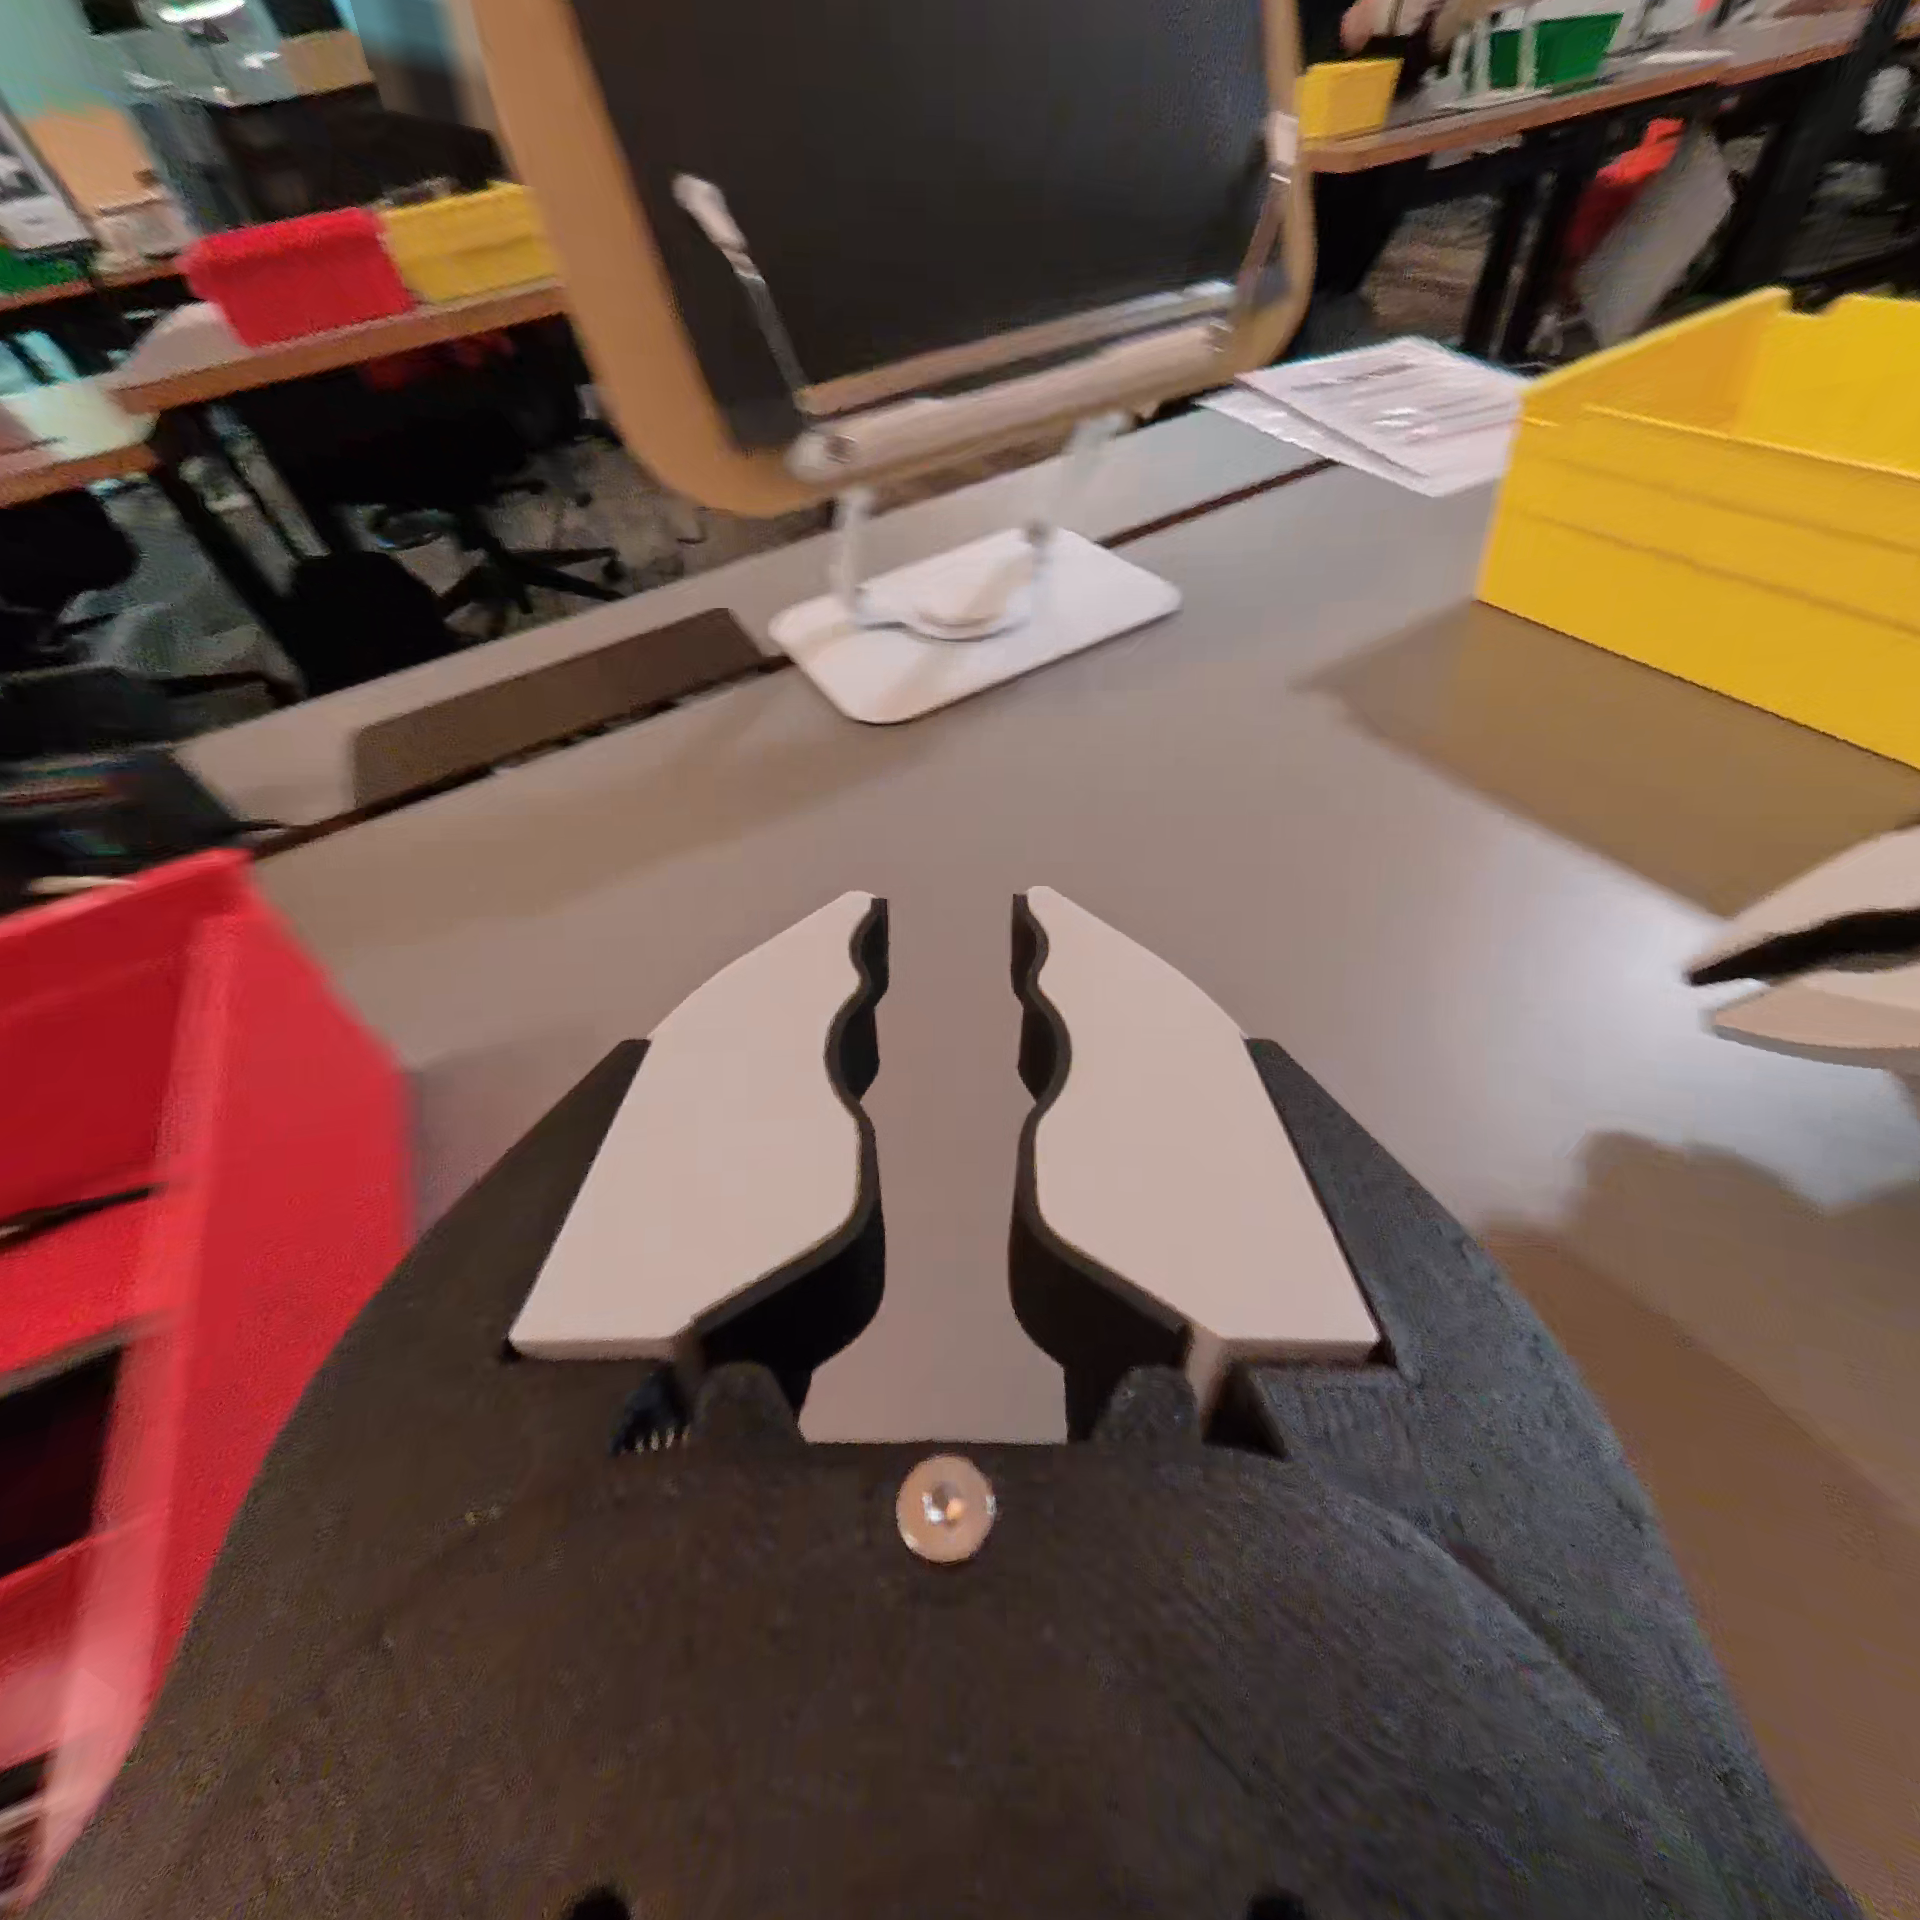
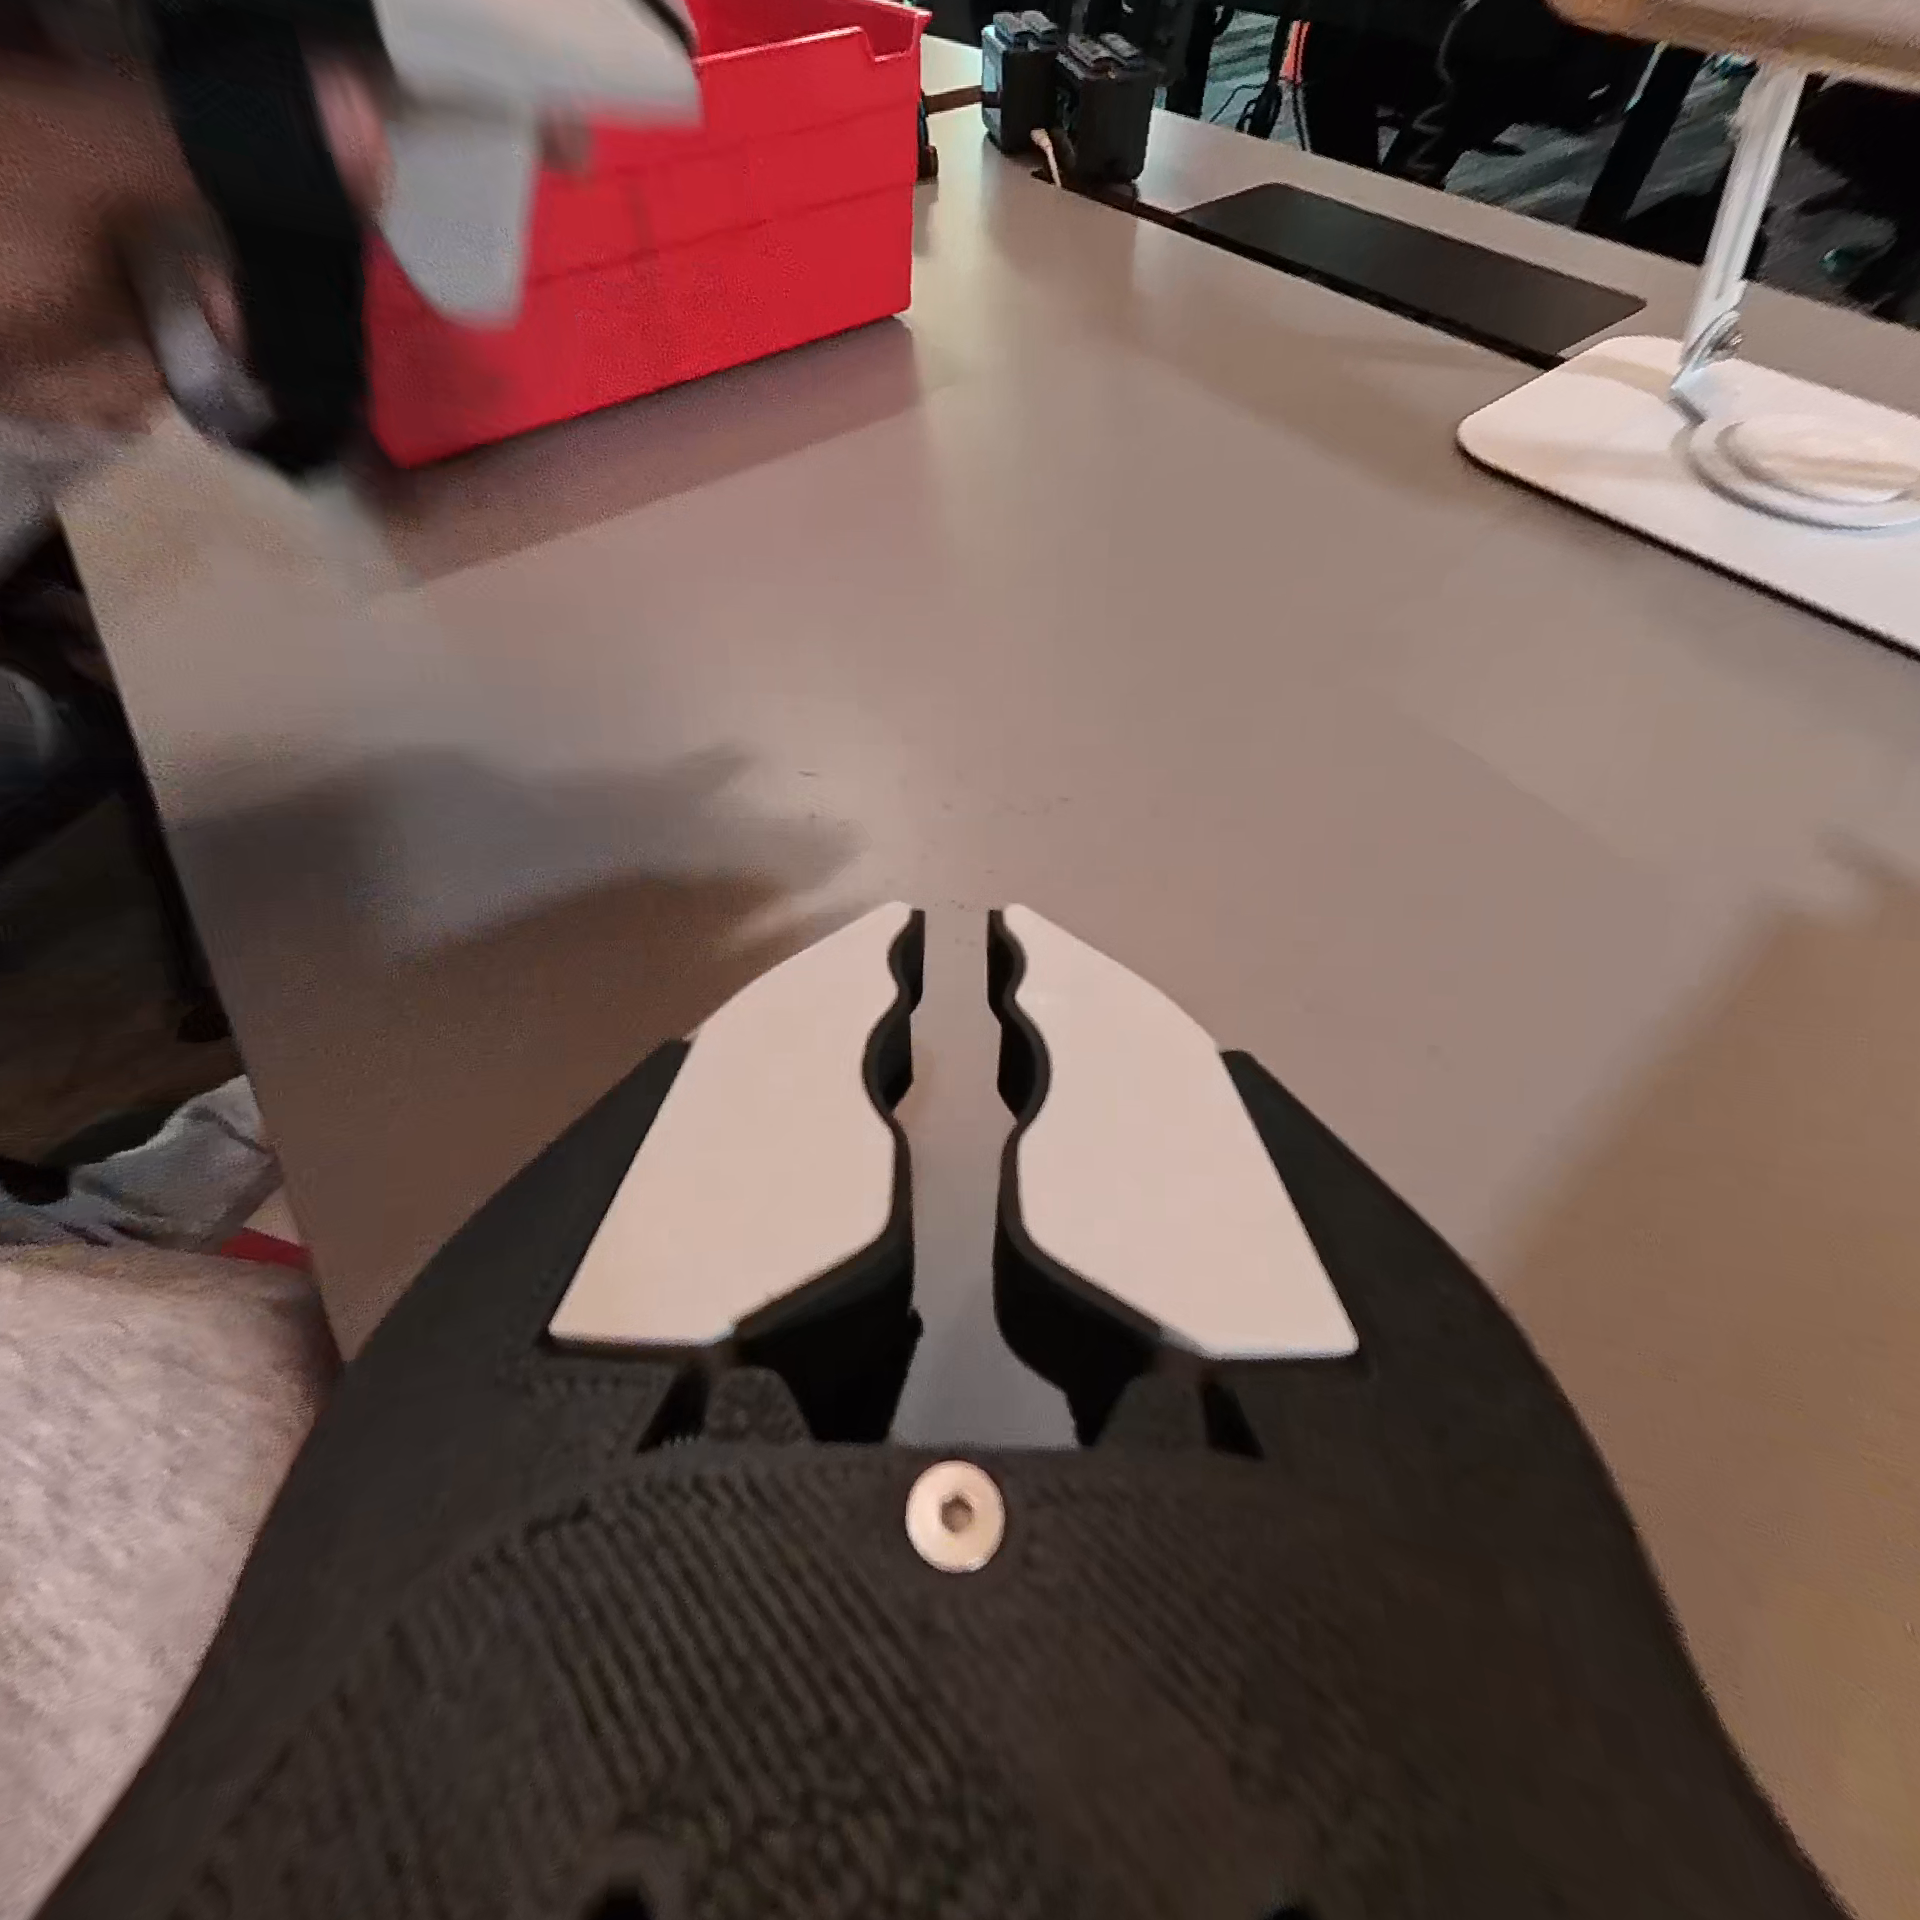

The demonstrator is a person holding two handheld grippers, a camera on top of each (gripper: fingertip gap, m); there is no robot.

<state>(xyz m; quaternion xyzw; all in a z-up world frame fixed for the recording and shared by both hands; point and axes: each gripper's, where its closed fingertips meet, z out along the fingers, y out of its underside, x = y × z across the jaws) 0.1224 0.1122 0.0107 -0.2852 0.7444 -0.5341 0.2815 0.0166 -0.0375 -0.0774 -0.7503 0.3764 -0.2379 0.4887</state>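
A grey-brown table (image 1: 1195, 790) carries everything here. On it sit a red bin (image 1: 156, 1195) at the left edge, a yellow bin (image 1: 1714, 540) at the right, and — between them, farther back — a white stand base (image 1: 1091, 613). Printed papers (image 1: 1382, 405) lie just behind the yellow bin; a dark flat panel (image 2: 1403, 260) lies beside the stand.

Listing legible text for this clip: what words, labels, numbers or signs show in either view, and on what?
Nothing can be read in either view.
Printed sheet on the table beside the yellow bin: lines of print, too small and blurred to read.
Black-and-white sign at the far left edge: cut off and blurred.
Right wrist view: no writing shows.
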